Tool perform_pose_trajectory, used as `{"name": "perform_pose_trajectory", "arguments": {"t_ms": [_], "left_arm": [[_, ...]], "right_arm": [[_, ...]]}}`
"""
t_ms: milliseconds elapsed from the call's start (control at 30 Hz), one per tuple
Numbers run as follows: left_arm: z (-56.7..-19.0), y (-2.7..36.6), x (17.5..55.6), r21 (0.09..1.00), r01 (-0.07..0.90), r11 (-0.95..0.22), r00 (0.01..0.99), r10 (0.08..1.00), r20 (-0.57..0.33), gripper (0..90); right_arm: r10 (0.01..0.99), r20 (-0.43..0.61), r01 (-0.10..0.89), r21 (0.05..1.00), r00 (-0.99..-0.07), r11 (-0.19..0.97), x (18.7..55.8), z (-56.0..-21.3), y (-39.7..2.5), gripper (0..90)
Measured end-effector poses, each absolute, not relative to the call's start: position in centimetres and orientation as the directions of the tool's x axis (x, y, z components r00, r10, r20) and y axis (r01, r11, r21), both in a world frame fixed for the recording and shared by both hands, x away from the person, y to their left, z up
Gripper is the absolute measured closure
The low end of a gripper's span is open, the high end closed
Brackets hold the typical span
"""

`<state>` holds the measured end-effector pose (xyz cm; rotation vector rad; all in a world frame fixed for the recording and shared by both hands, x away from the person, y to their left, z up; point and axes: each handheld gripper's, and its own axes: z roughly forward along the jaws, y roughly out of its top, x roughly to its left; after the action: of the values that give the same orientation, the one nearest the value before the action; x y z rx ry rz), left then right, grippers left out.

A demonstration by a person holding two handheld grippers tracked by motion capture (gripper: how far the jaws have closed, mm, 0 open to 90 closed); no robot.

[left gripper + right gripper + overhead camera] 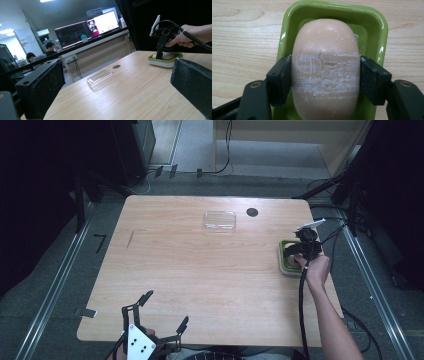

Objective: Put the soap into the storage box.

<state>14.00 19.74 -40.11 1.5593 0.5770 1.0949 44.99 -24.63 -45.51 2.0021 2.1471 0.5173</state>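
The right tool [325, 82] pinched a pale soap bar [325, 67] lying in its green dish [372, 20], seemingly mid-grasp with a straight lift due next, while the left tool [159, 312] stood spread apart.

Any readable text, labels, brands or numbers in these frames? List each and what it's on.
None can be read.
Lit monitors behind the table: content too small and blurred to read.
Paper on the far wall: blurred, unreadable.
Peach oval soap bar, held between the right gripper's jaws: only white scuffs and a crack, no stamp.
Green plastic soap dish and clear plastic lid: no markings visible.
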Motion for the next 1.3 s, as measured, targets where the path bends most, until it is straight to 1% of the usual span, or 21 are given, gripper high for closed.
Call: {"name": "perform_pose_trajectory", "arguments": {"t_ms": [467,533,800,967,1167,1300], "left_arm": [[-40.1,19.7,14.0,0.939,-0.181,-0.293,0.455,0.821,0.344,0.0],[-40.1,19.7,14.0,0.939,-0.182,-0.292,0.454,0.822,0.344,0.0],[-40.1,19.7,14.0,0.938,-0.183,-0.293,0.457,0.82,0.345,0.0],[-40.1,19.7,14.1,0.939,-0.183,-0.29,0.457,0.821,0.343,0.0],[-40.1,19.7,14.1,0.939,-0.181,-0.291,0.455,0.822,0.342,0.0],[-40.1,19.7,14.0,0.94,-0.182,-0.29,0.455,0.822,0.342,0.0]], "right_arm": [[0.989,0.111,0.933,0.355,-0.098,0.053,45.0,-45.5,-24.5,34.2],[0.988,0.124,0.932,0.359,-0.097,0.047,45.0,-45.5,-24.6,34.8],[0.989,0.112,0.931,0.36,-0.101,0.054,44.8,-45.3,-24.6,33.8],[0.989,0.105,0.933,0.356,-0.105,0.061,44.8,-45.2,-24.6,30.9],[0.989,0.083,0.928,0.364,-0.119,0.081,44.7,-44.9,-24.2,24.9],[0.987,0.088,0.928,0.358,-0.137,0.097,44.5,-44.5,-24.1,20.4]]}}
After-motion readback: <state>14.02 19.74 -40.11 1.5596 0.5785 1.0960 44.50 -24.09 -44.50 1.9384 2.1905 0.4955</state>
